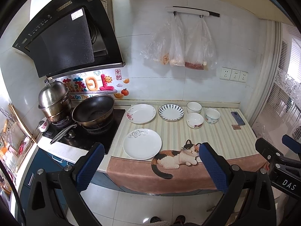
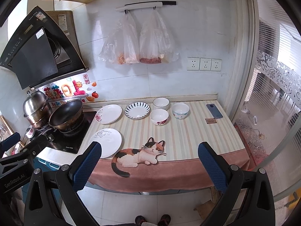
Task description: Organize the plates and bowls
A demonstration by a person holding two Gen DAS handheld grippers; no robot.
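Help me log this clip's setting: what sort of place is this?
A home kitchen, most likely: a range hood hangs over a wok on the stove, and plates and bowls sit on the counter.

Both wrist cams hang back off the counter (image 1: 216,131), facing the wall. Left one sits further left; both share the whole countertop.

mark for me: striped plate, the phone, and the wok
striped plate (image 1: 171,112), left wrist view, on its white centre.
phone (image 2: 214,111), right wrist view, on the middle of its back.
wok (image 1: 93,108), left wrist view, on the dark inside of the pan.
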